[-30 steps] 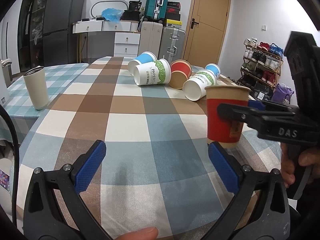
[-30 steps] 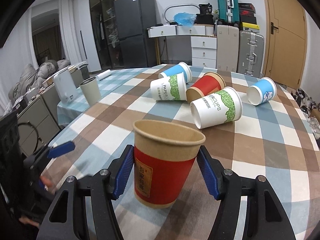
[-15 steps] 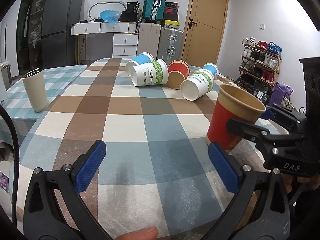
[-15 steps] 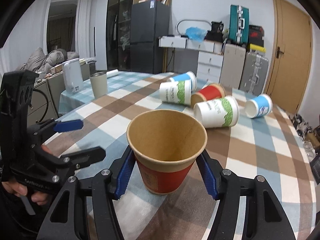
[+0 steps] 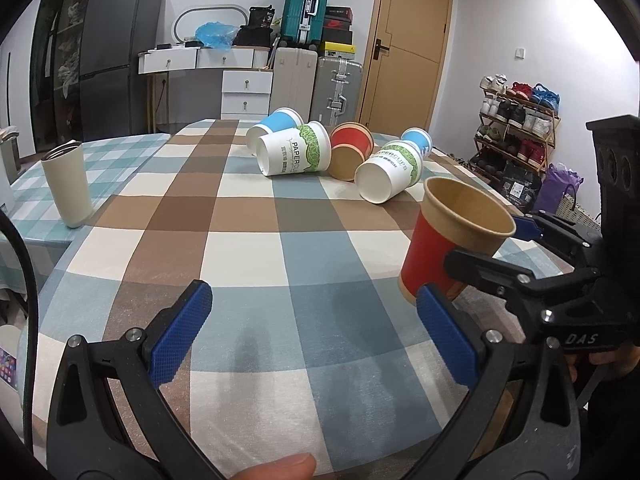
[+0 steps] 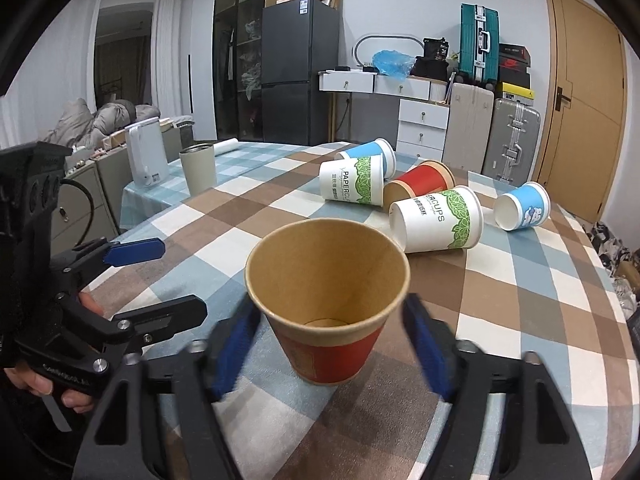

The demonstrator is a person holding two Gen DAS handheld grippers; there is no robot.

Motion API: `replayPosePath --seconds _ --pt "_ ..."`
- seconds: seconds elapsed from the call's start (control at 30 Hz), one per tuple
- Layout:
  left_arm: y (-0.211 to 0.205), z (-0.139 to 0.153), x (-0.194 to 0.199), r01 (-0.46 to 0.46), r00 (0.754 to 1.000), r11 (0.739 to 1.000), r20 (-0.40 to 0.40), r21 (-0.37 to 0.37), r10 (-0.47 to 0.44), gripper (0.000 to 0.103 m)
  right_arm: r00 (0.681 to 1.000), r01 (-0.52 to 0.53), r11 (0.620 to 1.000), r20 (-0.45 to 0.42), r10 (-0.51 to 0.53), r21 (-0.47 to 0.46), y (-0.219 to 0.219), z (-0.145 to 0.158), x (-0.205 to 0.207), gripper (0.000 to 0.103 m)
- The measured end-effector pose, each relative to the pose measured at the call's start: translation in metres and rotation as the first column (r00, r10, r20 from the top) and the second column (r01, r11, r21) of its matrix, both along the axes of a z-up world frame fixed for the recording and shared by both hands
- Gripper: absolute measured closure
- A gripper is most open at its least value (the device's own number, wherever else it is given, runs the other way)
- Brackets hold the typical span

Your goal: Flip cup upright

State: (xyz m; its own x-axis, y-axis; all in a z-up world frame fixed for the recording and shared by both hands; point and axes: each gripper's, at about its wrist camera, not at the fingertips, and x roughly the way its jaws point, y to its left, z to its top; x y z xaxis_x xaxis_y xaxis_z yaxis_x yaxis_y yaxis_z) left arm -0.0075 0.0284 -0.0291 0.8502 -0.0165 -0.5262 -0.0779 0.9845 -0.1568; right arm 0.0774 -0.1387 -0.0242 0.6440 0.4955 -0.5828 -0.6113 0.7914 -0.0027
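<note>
A checked cloth (image 5: 256, 256) covered the bench. At the left of the left wrist view stood a cream tumbler (image 5: 67, 186). Behind it, upper left, rose a dark fridge (image 5: 116, 60); a teal suitcase (image 5: 306, 4) topped the luggage at upper centre, beside a wooden door (image 5: 404, 48). A shoe rack (image 5: 516, 120) stood at right.

Your cup (image 6: 326, 300) upright on desk (image 6: 520, 300), between right hand-held gripper (image 6: 328, 346) fingers; five cups (image 6: 438, 218) on sides behind; tumbler (image 6: 197, 168) far left.
</note>
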Motion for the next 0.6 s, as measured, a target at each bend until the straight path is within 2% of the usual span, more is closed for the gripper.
replayPosePath --seconds 0.17,0.27,0.6 --pt "-0.005 0.005 0.000 0.024 0.999 1.000 0.025 0.001 -0.024 0.001 0.999 0.018 0.996 0.028 -0.021 0.082 -0.021 0.008 -0.007 0.001" --pt "-0.009 0.008 0.000 0.042 0.998 0.999 0.046 0.008 -0.043 0.001 0.998 0.029 0.989 0.059 -0.038 0.146 -0.038 0.011 -0.013 0.000" --pt "-0.029 0.021 -0.004 0.079 0.981 0.995 0.171 0.068 -0.089 0.001 0.990 0.017 0.973 0.133 -0.049 0.231 -0.068 0.017 -0.028 0.000"
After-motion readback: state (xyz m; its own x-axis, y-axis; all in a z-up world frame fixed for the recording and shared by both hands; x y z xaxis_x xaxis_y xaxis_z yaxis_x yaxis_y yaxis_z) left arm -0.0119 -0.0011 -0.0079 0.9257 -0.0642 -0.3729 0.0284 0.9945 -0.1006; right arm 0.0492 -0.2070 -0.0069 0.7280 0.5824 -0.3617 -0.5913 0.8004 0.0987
